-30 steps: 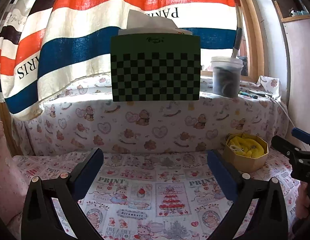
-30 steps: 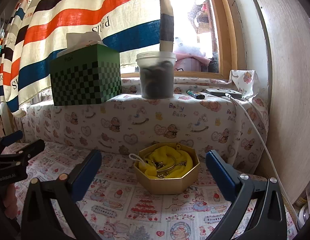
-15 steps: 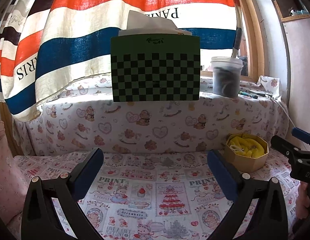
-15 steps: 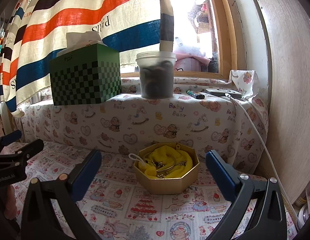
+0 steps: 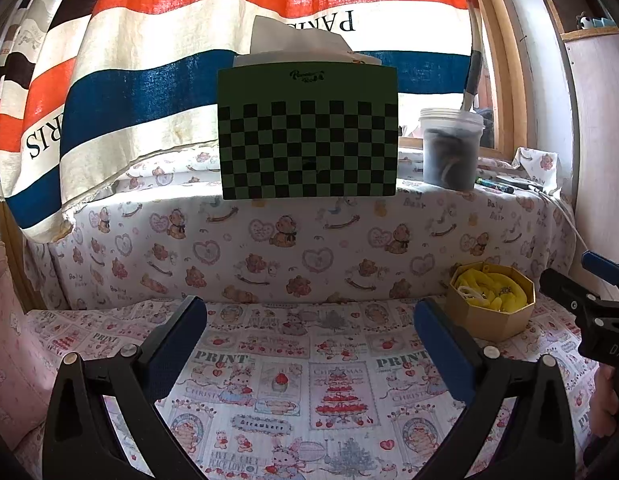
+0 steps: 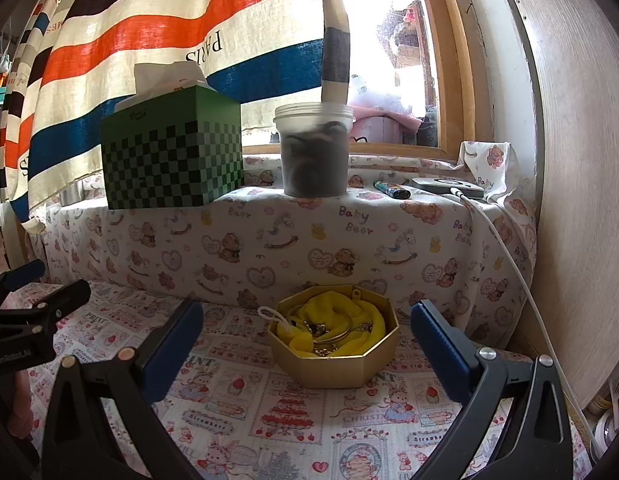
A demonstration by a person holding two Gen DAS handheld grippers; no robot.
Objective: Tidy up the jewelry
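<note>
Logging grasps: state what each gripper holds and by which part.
Nothing is held. Left gripper and right gripper are both open and empty; the gold box sits ungrasped.

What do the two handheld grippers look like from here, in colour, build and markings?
Both match: the left gripper and the right gripper have black angular frames with silver and brass-coloured screw heads and blue pads on the fingers. White lettering marks each body, "GenRobot.AI" on the left one. No cables or sleeves show.
</note>
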